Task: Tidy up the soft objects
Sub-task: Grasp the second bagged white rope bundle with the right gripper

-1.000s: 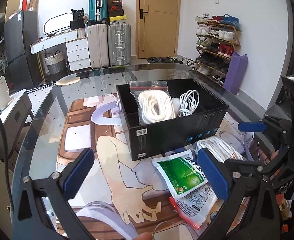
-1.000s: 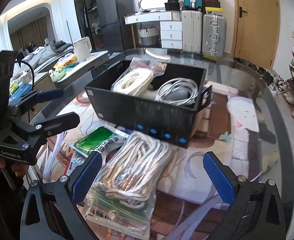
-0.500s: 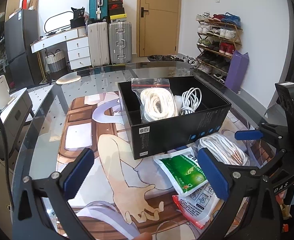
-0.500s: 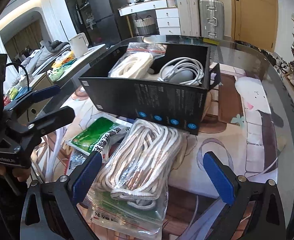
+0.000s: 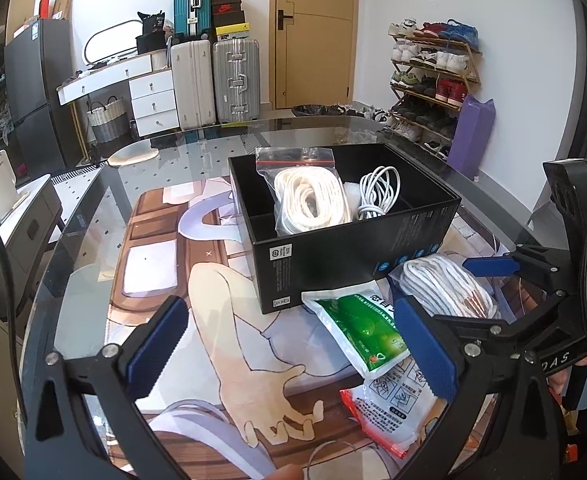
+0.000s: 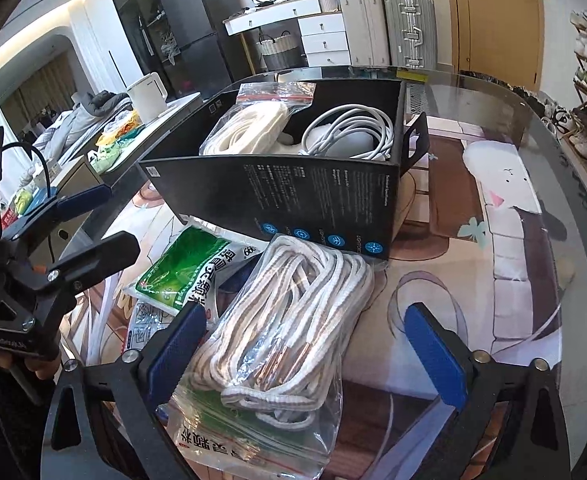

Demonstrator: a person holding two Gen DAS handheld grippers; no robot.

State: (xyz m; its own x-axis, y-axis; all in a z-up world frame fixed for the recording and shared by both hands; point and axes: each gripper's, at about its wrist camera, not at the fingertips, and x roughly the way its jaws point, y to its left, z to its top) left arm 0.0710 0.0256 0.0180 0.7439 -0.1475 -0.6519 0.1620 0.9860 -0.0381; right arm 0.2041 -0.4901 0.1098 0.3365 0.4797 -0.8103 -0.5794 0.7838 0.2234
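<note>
The right gripper has come closer to the rope bag and its jaws have just been closing a little, the bag between them, not squeezed yet. The left gripper is wide open, holding nothing. The black box holds a bagged rope on the left and a white cable on the right. The green packet lies half under the rope bag, near the table's front edge.
</note>
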